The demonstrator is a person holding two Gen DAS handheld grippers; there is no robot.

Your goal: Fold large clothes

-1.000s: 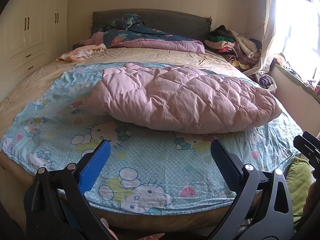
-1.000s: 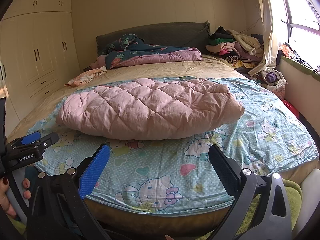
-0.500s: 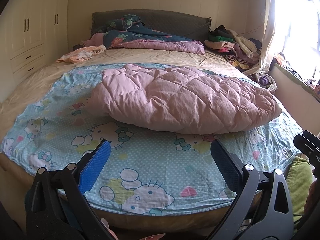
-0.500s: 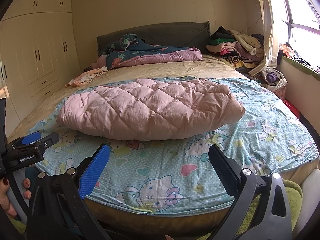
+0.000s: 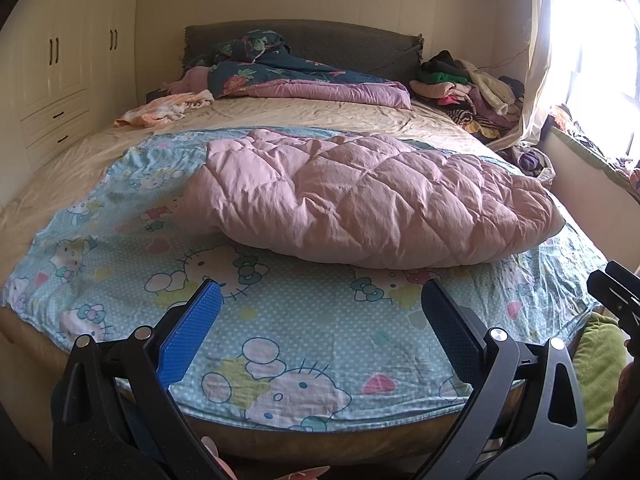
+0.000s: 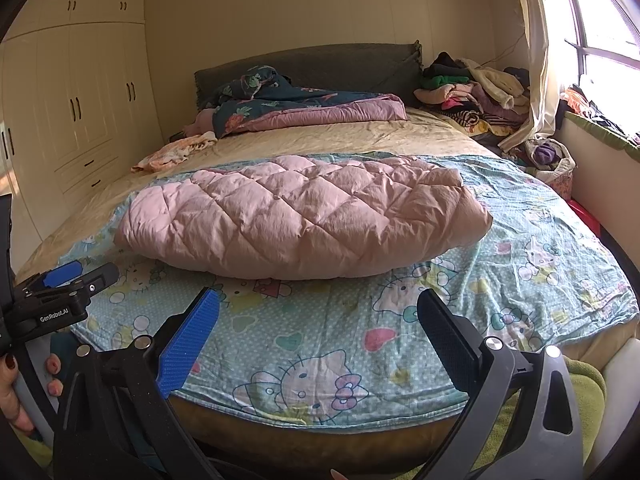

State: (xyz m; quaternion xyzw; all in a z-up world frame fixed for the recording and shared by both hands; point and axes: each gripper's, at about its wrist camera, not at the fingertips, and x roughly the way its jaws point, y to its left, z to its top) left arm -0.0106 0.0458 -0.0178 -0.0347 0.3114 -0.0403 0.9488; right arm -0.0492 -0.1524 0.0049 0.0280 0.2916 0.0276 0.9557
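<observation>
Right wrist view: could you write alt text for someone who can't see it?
A puffy pink quilted coat lies on a blue cartoon-cat sheet on a bed. The right gripper hangs open before it, empty; the left gripper shows at the left edge.

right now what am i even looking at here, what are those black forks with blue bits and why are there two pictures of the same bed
There is no robot here. A person stands at the foot of a bed holding a hand-held claw in each hand, and a small camera on each claw looks forward along its two fingers. That gives two pictures of one bed: one from the left claw, one from the right claw. The black forks are the claw fingers, and the blue bits are their grip pads.

Both claws are open and hold nothing.

On the bed, a puffy pink quilted coat lies on a light blue cartoon sheet. A dark floral quilt sits by the headboard, and a pile of clothes lies at the far right.
</observation>
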